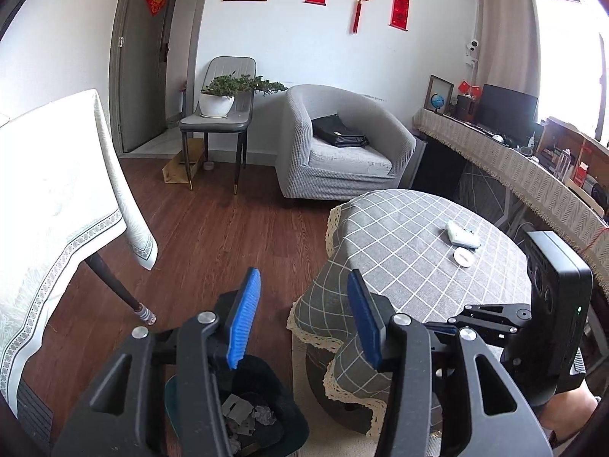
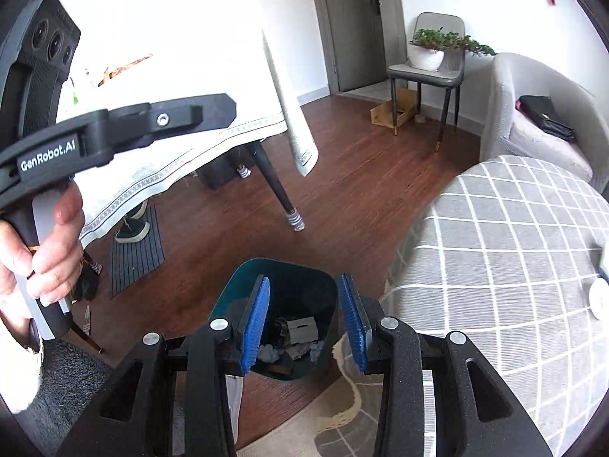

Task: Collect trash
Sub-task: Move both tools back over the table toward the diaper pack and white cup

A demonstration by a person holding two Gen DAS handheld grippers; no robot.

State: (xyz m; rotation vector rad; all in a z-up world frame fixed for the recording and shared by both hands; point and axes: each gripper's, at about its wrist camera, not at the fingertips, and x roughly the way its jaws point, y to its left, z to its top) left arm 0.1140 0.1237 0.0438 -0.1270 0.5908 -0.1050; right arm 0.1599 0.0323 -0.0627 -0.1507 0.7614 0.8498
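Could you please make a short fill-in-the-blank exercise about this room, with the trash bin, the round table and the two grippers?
1. The trash bin stands on the ____ floor beside the round table.
2. The right gripper holds nothing, and its jaws are ____.
3. The round table wears a grey cloth with a pattern of ____ lines.
4. The potted plant stands on a ____, not on the armchair.

Missing words: wooden; open; white; chair

A grey armchair (image 1: 342,144) is standing by the wall, with a black bag (image 1: 338,131) lying on its seat. Beside it, a potted plant (image 1: 220,95) is sitting on a chair (image 1: 219,122), and a cardboard box (image 1: 179,165) is lying on the wooden floor (image 1: 228,228) under that chair.
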